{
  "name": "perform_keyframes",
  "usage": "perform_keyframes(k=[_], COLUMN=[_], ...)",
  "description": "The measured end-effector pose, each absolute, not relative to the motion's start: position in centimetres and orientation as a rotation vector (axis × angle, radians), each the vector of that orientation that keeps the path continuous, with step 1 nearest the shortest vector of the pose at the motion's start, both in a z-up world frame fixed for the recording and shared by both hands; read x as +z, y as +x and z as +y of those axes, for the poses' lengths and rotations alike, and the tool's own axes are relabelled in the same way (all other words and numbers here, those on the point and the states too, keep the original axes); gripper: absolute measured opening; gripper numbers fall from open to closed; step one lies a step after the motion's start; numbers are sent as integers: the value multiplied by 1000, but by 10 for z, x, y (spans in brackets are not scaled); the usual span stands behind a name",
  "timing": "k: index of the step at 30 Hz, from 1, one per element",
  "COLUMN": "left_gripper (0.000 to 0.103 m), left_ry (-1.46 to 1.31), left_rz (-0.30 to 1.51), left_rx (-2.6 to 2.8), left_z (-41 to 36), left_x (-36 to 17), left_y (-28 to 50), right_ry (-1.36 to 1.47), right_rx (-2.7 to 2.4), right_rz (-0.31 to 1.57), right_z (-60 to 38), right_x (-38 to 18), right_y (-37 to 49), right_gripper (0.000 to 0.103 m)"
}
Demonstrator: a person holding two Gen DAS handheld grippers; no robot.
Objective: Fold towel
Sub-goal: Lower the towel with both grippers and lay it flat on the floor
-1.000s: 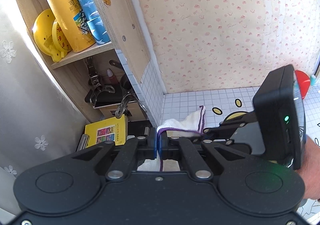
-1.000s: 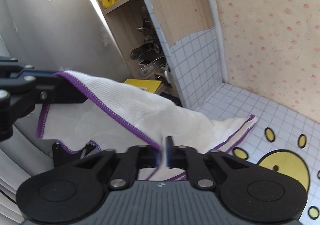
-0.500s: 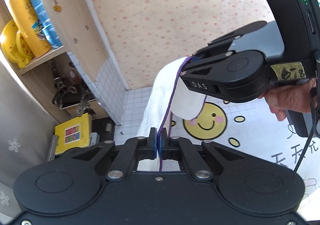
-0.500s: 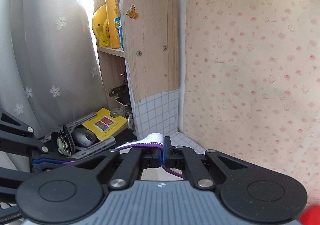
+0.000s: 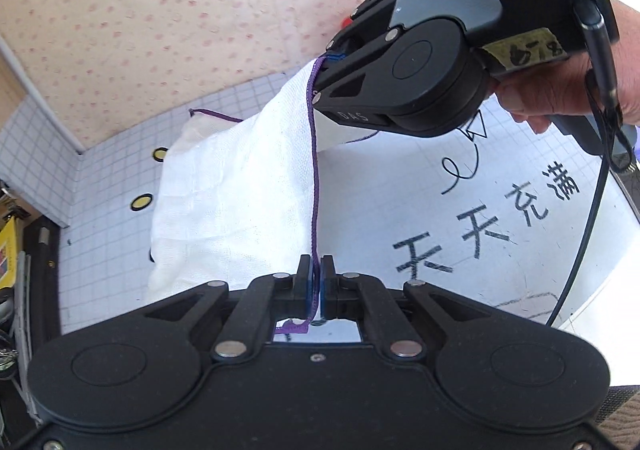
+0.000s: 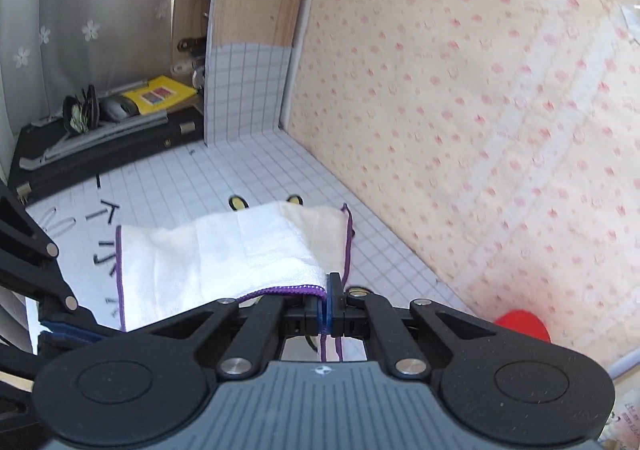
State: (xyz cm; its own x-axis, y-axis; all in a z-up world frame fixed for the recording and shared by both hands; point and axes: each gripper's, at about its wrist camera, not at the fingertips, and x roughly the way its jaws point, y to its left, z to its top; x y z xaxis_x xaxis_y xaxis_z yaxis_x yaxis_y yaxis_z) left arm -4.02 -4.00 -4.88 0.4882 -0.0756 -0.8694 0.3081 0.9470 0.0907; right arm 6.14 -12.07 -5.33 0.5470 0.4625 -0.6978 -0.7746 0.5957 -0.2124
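Step in hand: carrying the towel (image 5: 232, 186) edge over.
Both grippers, left (image 5: 317, 286) and right (image 6: 331, 304), clamp the purple hem; next, lower it flat onto the tabletop (image 5: 400, 210).

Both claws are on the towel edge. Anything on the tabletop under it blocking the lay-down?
Nothing visible. The left claw and right claw are shut on the towel's purple hem, and the tabletop near it shows only printed graphics. The black case sits off to the side.
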Motion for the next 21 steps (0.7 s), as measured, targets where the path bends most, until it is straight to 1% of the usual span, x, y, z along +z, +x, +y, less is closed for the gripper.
perform_keyframes(k=[5, 8, 9, 10, 11, 12, 13, 14, 15, 16, 19, 21], left_gripper=[4, 4, 4, 4, 6, 9, 16, 31, 36, 44, 46, 51], left_ry=[251, 265, 268, 269, 274, 281, 287, 292, 297, 303, 318, 322], left_rz=[1063, 1070, 1072, 1076, 1078, 1080, 1082, 1082, 1082, 1081, 1078, 1079], left_rx=[-282, -295, -299, -301, -303, -303, -303, -302, -301, -300, -305, -303], left_z=[-65, -76, -79, -82, -84, -86, -88, -89, -90, -91, -94, -95], left_x=[-68, -74, -76, -77, -78, -79, -80, -81, -83, -84, -84, -85], left_y=[-40, -40, -40, -39, -38, -38, -36, -35, -34, -34, -35, -35], right_ry=[-580, -594, -598, -600, -603, -605, -605, -604, -602, -602, -620, -627], right_rx=[731, 704, 697, 688, 679, 672, 665, 659, 653, 649, 629, 622], right_rz=[692, 719, 728, 738, 750, 762, 773, 783, 794, 807, 835, 848], right_z=[-145, -163, -167, -170, -174, -177, -181, -185, -188, -192, -203, -209], right_x=[-72, -86, -89, -92, -94, -97, -99, -101, -102, -104, -109, -110], right_y=[61, 60, 60, 61, 61, 62, 62, 63, 63, 64, 64, 65], right_gripper=[2, 4, 8, 14, 17, 25, 28, 30, 31, 33, 39, 40])
